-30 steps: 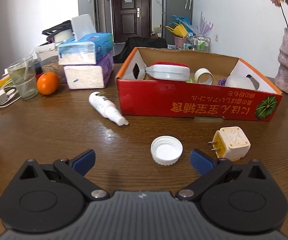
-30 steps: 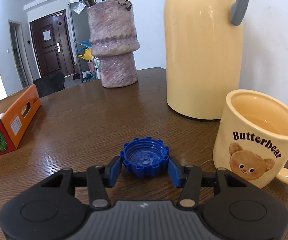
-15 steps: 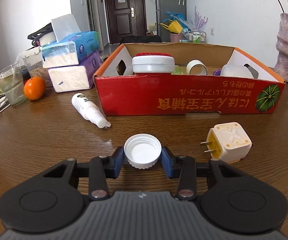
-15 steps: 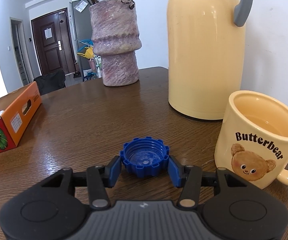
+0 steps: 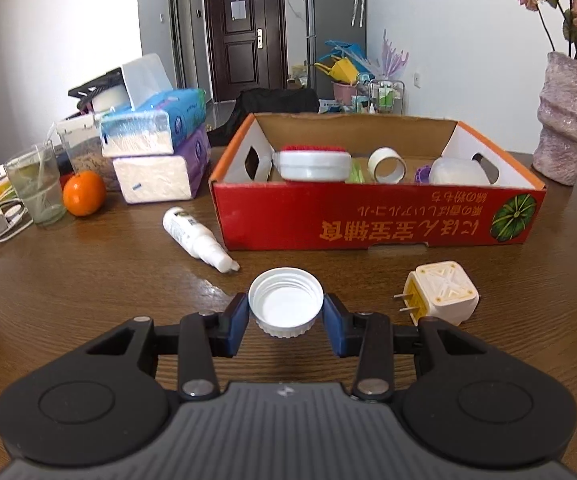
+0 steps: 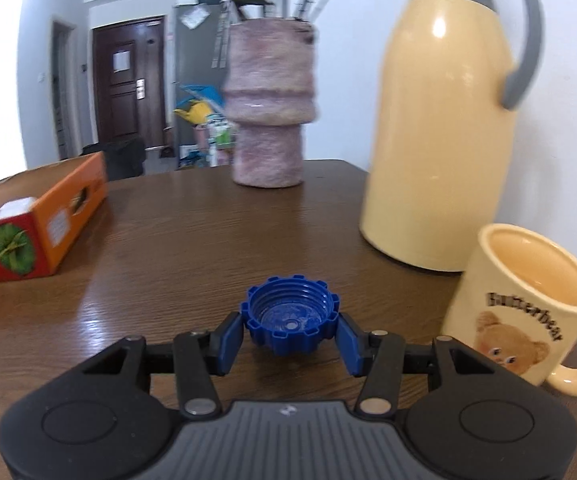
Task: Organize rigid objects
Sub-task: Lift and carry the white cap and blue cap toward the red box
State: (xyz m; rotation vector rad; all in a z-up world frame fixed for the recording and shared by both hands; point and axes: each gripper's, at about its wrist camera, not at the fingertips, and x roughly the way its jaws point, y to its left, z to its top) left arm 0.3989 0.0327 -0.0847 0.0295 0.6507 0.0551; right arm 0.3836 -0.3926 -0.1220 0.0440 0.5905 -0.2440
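White cap (image 5: 285, 304) and blue cap (image 6: 290, 318), hollows up, are each clamped between jaws.

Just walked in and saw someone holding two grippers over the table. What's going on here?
A person is tidying loose items into the red cardboard box. The left gripper is shut on a white bottle cap, and the right gripper is shut on a blue ridged cap, beside a bear mug. A white spray bottle and a plug adapter lie on the table outside the box.
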